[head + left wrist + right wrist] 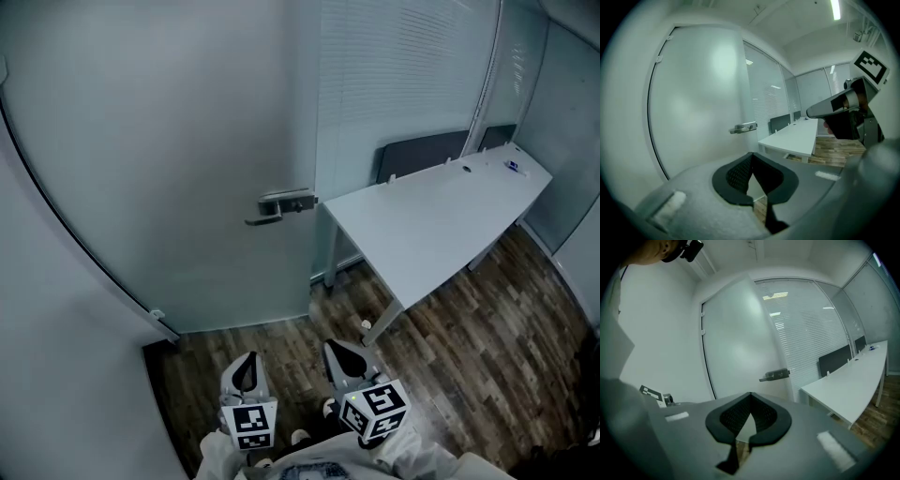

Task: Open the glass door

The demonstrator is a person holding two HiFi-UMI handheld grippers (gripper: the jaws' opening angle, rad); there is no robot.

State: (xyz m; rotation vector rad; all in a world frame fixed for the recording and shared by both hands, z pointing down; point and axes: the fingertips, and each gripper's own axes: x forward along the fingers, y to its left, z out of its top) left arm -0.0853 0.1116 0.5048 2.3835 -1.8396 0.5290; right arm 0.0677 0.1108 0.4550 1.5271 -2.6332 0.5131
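Standing shut by the look of it, the door (178,178) is not open now, its handle (281,206) well apart from the left gripper (246,372) and right gripper (344,359), both pressed together and empty.

A dark wood-plank floor (469,309) runs up to the foot of the glass door (169,169) and on beneath a long white desk (441,216). The desk stands on slim white legs (330,258), with its near corner just beside the handle edge of the door. A small dark object (512,166) lies on the top near the far end. Another dark spot (466,170) sits nearer the back edge; both are too small to identify. A dark panel (422,155) stands upright along the desk's back edge.
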